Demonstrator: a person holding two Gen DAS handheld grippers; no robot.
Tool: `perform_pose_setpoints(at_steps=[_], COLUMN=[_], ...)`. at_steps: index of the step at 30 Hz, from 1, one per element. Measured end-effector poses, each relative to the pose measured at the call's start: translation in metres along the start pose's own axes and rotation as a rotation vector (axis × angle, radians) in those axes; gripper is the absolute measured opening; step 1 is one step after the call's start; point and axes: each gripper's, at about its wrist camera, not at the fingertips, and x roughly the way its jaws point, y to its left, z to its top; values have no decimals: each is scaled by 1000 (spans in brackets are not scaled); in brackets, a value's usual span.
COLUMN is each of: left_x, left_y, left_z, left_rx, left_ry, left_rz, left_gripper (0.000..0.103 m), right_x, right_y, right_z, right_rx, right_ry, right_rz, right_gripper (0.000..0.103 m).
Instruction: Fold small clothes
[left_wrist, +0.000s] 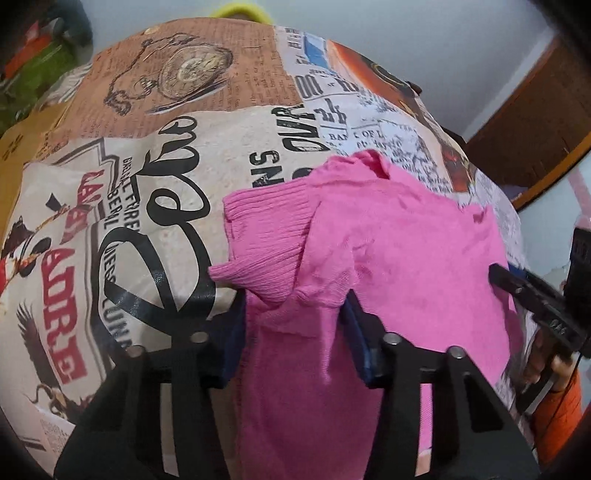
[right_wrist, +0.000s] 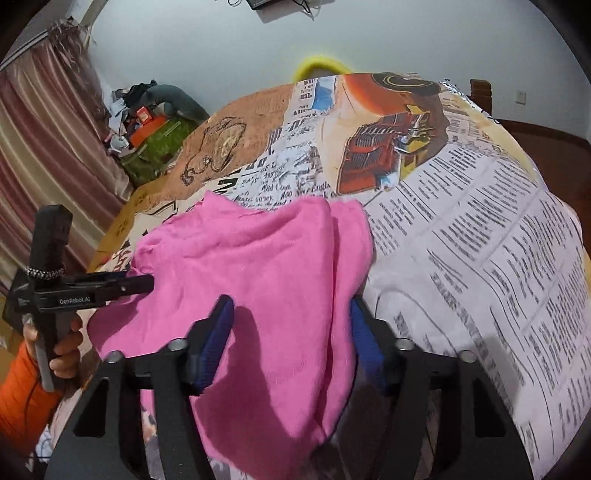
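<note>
- My left gripper (left_wrist: 295, 314) has its blue pads (left_wrist: 234, 332) partly closed, with a bunched fold of the pink garment (left_wrist: 388, 236) between them; the cloth fills the gap and drapes down toward 6 o'clock, so I read it as gripped.
- The garment lies on the printed tablecloth (left_wrist: 110, 221), its ribbed cuff (left_wrist: 262, 225) pointing to about 10 o'clock from my left fingers.
- My right gripper (right_wrist: 291, 339) is likewise partly closed, pink cloth bunched between its pads (right_wrist: 218, 343) and hanging below them.
- In the right view my other tool comes in at 9 o'clock, tip on the cloth's edge, held by a hand (right_wrist: 62, 347) in an orange sleeve (right_wrist: 22, 387).
- Bare tablecloth stretches off toward 3 o'clock.
</note>
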Motion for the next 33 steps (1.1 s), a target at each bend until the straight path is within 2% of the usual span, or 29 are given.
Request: perform_pose_setpoints(at_steps=[1, 3, 6, 9, 12, 17, 22, 26, 31, 33], left_x=[0, -1, -11, -34, -65, -116, -158, -181, -192, -186], left_y=[0, -5, -21, -34, -38, -34, 2, 37, 80, 99], left_z=[0, 0, -4, -9, -11, -17, -25, -38, -58, -63], left_rx=[-9, -18, 37, 100, 124, 148, 79, 33, -24, -62], left_ry=[0, 1, -31, -94, -157, -253, -302, -320, -295, -255], left_rz=[-8, -16, 49, 80, 98, 199, 223, 250, 268, 274], left_gripper=[36, 23, 19, 18, 18, 18, 18, 18, 18, 18], right_x=[2, 5, 1, -10, -25, -47, -60, -56, -32, -18], right_y=[0, -3, 4, 12, 22, 56, 104, 137, 178, 191], right_z=[0, 2, 3, 6, 12, 26, 38, 39, 31, 28], right_rx=[0, 22, 1, -13, -28, -85, -149, -174, -206, -214], right_ry=[4, 24, 20, -3, -23, -73, -121, -129, -95, -68], right_rz=[7, 51, 38, 43, 71, 86, 117, 149, 190, 201], right_gripper=[31, 13, 11, 11, 10, 10, 10, 10, 10, 10])
